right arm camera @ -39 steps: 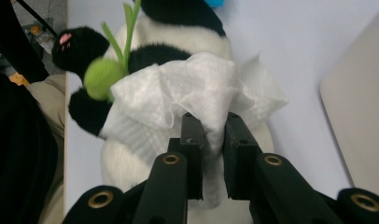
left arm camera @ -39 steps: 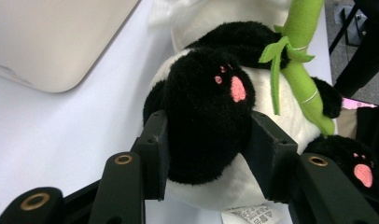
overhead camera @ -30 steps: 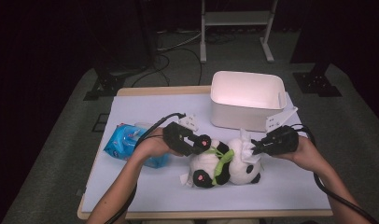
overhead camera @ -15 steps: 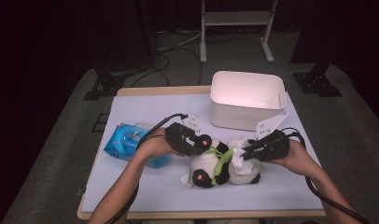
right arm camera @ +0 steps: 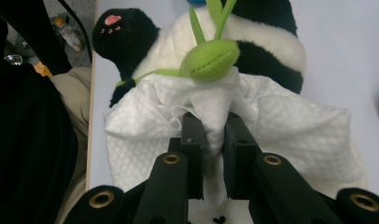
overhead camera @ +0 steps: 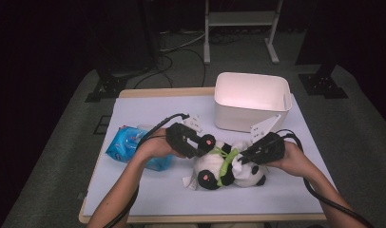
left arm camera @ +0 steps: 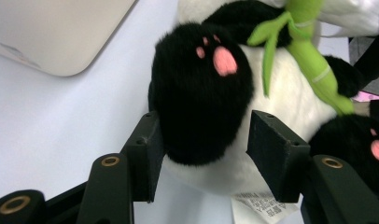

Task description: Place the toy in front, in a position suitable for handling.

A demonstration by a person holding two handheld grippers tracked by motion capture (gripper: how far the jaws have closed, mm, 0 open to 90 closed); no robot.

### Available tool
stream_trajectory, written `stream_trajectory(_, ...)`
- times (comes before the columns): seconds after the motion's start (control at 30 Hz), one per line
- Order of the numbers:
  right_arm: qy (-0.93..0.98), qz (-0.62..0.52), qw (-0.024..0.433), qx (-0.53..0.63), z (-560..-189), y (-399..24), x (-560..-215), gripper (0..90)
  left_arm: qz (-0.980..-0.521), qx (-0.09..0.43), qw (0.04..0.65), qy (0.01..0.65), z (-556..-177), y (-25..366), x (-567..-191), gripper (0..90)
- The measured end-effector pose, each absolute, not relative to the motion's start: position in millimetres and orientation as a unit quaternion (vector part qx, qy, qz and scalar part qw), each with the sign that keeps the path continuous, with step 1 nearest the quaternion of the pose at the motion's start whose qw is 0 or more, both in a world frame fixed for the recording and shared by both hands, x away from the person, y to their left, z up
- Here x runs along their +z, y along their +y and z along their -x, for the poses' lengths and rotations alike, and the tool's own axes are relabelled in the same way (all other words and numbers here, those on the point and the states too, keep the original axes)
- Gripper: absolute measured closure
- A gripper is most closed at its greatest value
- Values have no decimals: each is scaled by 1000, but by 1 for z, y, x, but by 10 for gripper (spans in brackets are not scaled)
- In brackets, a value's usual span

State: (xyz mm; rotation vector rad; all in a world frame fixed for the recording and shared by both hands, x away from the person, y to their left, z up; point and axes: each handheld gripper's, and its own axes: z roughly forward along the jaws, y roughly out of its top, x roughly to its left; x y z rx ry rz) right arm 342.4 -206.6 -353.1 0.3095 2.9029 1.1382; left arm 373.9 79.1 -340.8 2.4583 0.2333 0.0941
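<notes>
Two claws work on a plush panda (overhead camera: 229, 166) that lies on its back near the front middle of the worktop (overhead camera: 134, 114), just in front of a white bin (overhead camera: 250, 99).

The left claw (overhead camera: 205, 145) comes in from the panda's left and brackets one black foot with a pink paw print (left arm camera: 201, 88). Its jaws have just been opening; in the left gripper view the foot sits between the two pads (left arm camera: 145, 158) with a sliver of space on the far side, so the hold looks slack rather than pressing.

The right claw (overhead camera: 243, 159) reaches in from the other side. In the right gripper view its jaws stand narrow and pinch a fold of a white quilted cloth (right arm camera: 271, 126) draped over the panda's belly, just below the green felt bamboo leaf (right arm camera: 208, 58) the toy carries.

A blue wipes packet (overhead camera: 129, 145) lies on the worktop to the left of the toy, partly under the left hand (overhead camera: 155, 147). The right hand (overhead camera: 291, 159) rests at the toy's right side, with its cable trailing toward the front edge.
</notes>
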Motion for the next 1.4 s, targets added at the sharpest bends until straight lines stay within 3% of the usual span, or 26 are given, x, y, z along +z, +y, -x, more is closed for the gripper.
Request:
stream_trajectory(0.3,924,-120,14,362,-351,-218,-353,800,-939,15,330,93,-372,86,-355,461)
stream_trajectory(1.07,916,-114,40,382,-340,-237,-327,798,-936,-12,343,74,-368,44,-378,520)
stream_trajectory(1.4,922,-80,41,376,-336,-207,-314,798,-937,-7,343,67,-366,42,-377,520)
